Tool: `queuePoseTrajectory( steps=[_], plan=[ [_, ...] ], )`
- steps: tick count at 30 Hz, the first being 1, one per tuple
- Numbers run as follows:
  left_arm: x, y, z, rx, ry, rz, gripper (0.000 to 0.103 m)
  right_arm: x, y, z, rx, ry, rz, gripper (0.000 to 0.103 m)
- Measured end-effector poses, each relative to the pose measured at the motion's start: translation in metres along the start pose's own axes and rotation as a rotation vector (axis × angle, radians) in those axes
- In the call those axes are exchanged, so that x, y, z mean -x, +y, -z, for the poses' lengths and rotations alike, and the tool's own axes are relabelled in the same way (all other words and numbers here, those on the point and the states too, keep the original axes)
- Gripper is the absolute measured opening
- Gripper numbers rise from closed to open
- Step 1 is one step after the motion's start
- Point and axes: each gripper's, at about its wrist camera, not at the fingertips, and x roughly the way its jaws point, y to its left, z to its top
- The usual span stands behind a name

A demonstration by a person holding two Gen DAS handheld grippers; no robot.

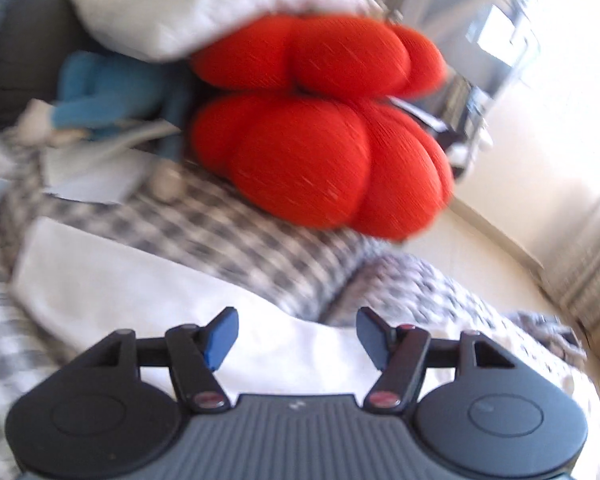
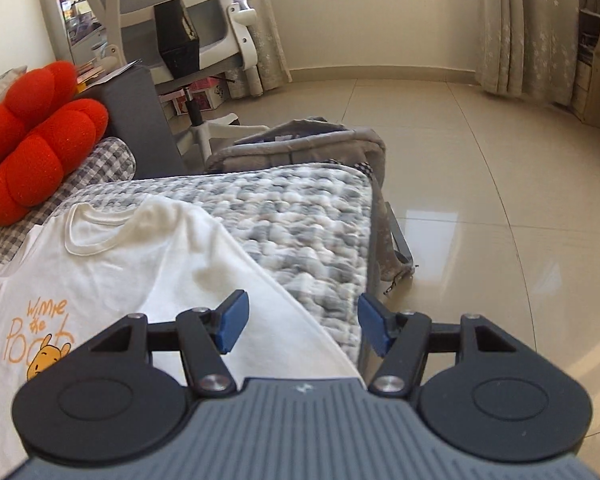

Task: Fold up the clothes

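White T-shirt [image 2: 140, 264] lies spread flat, print side up, on the bed [image 2: 292, 208], on its grey-and-white quilted cover. Landmark: the red cushion [image 2: 36, 148] at the head end.

- Collar [image 2: 96, 232] sits on the side nearest the red cushion; the orange bear print [image 2: 44, 344] is further from it, toward the camera. So the shirt's long axis runs collar to hem, roughly away from the cushion, collar pointing at it.
- One long edge of the shirt runs diagonally, on the side away from the cushion, close to the mattress edge above the tiled floor [image 2: 480, 200].
- Right gripper [image 2: 302, 326]: fingers released, nothing between them. That diagonal edge passes through the gap, below the pads, untouched. Judged the nearer hand to that edge.
- Left gripper [image 1: 296, 338]: fingers released, empty. White cloth, probably the same shirt [image 1: 140, 292], lies under and ahead of it, between the fingers and the red cushion [image 1: 320, 120]. View blurred; which part of the shirt this is, cannot tell.
- Judgement: the next grasp needs each hand on its own side of the shirt, for a fold along the long axis.
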Motion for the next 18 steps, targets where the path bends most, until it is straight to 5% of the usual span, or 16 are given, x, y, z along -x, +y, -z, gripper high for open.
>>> queuePoseTrajectory(
  steps=[6, 7, 8, 10, 14, 18],
  plan=[
    [-0.034, -0.051, 0.010, -0.115, 0.055, 0.096, 0.066, -0.016, -0.017, 0.010, -0.023, 0.055, -0.089, 0.048],
    [-0.037, -0.058, 0.013, -0.130, 0.059, 0.106, 0.066, -0.015, -0.019, 0.010, -0.028, 0.053, -0.114, 0.034],
    [-0.039, -0.065, 0.016, -0.144, 0.064, 0.114, 0.066, -0.013, -0.018, 0.010, -0.024, 0.053, -0.129, 0.032],
    [-0.043, -0.077, 0.022, -0.173, 0.073, 0.132, 0.066, -0.008, -0.015, 0.007, 0.016, 0.038, -0.113, 0.004],
    [-0.047, -0.099, 0.034, -0.235, 0.088, 0.149, 0.066, -0.003, -0.033, -0.003, -0.039, -0.050, -0.059, 0.004],
    [-0.041, -0.110, 0.038, -0.302, 0.089, 0.156, 0.066, -0.009, -0.025, 0.000, -0.005, -0.018, 0.044, 0.016]
  ],
)
